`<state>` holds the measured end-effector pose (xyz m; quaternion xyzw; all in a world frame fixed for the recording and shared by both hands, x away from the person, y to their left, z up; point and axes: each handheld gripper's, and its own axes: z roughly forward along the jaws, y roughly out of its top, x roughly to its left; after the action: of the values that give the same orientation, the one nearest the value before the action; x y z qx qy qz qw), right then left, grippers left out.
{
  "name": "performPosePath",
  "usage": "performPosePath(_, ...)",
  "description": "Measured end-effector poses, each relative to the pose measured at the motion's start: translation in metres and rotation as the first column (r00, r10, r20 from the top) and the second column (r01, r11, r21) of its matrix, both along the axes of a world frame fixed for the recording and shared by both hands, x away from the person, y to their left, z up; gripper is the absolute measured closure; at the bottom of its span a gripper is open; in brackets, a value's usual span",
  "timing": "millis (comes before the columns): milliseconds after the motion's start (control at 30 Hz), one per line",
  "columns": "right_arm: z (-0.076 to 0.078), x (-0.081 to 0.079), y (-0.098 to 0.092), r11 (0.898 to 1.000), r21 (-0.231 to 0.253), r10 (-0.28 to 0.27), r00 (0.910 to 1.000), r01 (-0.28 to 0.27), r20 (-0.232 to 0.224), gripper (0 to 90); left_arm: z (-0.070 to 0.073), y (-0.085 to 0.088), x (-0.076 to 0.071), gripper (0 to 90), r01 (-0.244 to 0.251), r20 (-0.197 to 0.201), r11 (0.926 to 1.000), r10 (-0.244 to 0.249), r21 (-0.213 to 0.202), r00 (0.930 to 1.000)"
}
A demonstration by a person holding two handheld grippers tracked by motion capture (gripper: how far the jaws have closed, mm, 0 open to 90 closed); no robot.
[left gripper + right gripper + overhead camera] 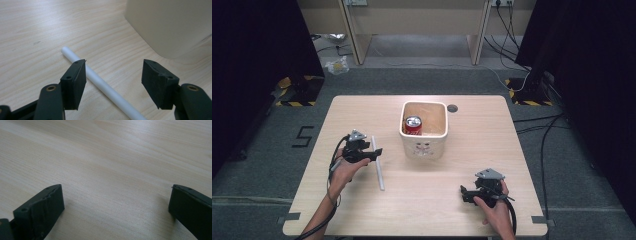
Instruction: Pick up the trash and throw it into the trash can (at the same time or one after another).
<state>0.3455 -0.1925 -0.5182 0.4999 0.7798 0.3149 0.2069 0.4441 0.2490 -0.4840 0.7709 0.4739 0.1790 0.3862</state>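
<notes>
On the pale wooden surface [432,200] I see a cream square container [424,146] holding one red can [413,125], upright in its left half; its lettering is too small to read. My left claw [113,80] is spread astride the white tube [100,81] lying left of the container, one jaw touching it. My right claw [116,212] rests spread over bare wood.

White tube [100,81], red can [413,125]

Black grippers [373,151], grey plates, black cables; forearms seemingly bare.
</notes>
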Motion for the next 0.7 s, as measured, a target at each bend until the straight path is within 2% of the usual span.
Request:
performPosePath(333,0.0,0.0,0.0,1.0,-0.001,0.001,1.0,-0.001,0.001,0.4,-0.022,-0.002,-0.001,42.7,0.004,-0.049,0.9988,-0.002,0.049,0.9988)
performPosePath(500,0.0,0.0,0.0,1.0,-0.001,0.001,1.0,-0.001,0.0,0.4,-0.026,-0.004,0.001,47.4,0.015,-0.067,0.998,-0.011,0.061,0.9977)
performPosePath(567,0.0,0.0,0.0,1.0,-0.001,0.0,1.0,0.0,0.0,0.4,-0.027,-0.005,0.001,50.3,0.018,-0.061,0.9971,-0.014,0.074,0.9981)
performPosePath(700,0.0,0.0,0.0,1.0,-0.001,0.001,1.0,-0.001,0.0,0.5,-0.026,-0.005,0.0,59.9,0.03,-0.063,0.9951,-0.024,0.095,0.9977)
